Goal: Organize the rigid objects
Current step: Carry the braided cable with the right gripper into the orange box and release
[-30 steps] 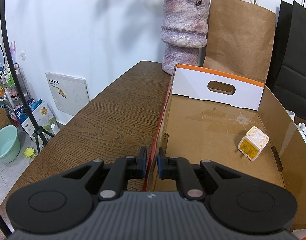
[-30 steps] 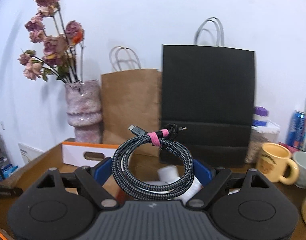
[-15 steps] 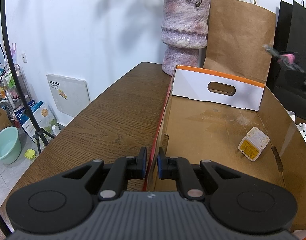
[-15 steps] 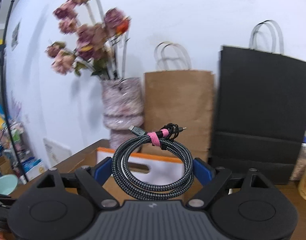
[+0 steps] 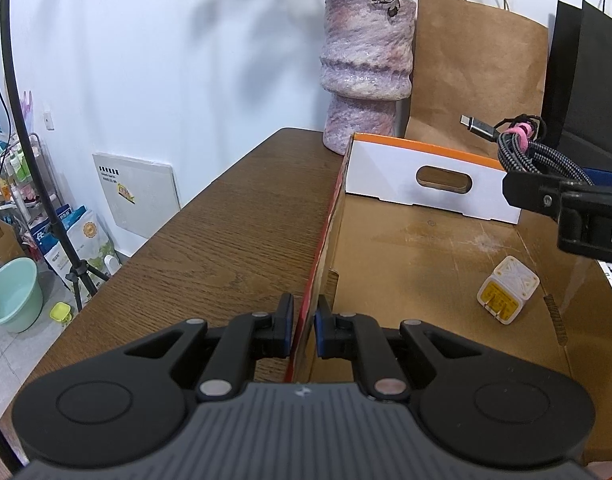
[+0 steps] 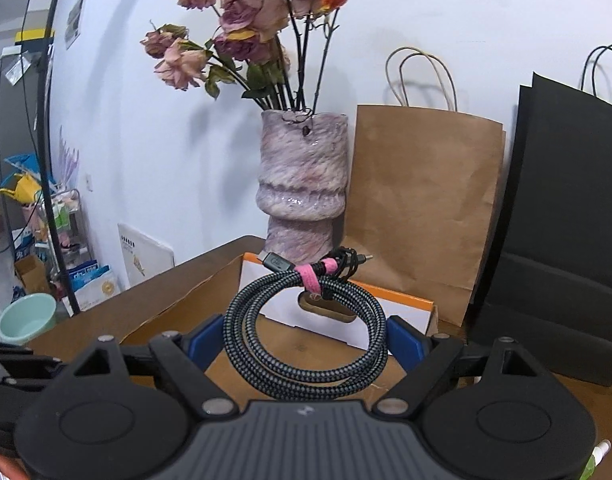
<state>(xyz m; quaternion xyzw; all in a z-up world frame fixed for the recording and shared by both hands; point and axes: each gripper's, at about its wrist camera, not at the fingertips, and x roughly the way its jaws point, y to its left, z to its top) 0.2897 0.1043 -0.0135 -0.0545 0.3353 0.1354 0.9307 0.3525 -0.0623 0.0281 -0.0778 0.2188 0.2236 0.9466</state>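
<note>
Step now: putting stuff in the box (image 5: 437, 256). Left tongs (image 5: 304, 330) pinch the box wall, nearly shut. Right tongs (image 6: 306, 342) hold the cable coil (image 6: 306, 332) above the box. Next, I think: lower & let go near the charger (image 5: 507, 295).

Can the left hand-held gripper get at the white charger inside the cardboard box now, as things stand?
Probably not yet. The left hand-held gripper is shut on the cardboard box wall, so it must let go first. The white charger lies uncovered on the box floor, but the right hand-held gripper with the cable hangs above it.
</note>
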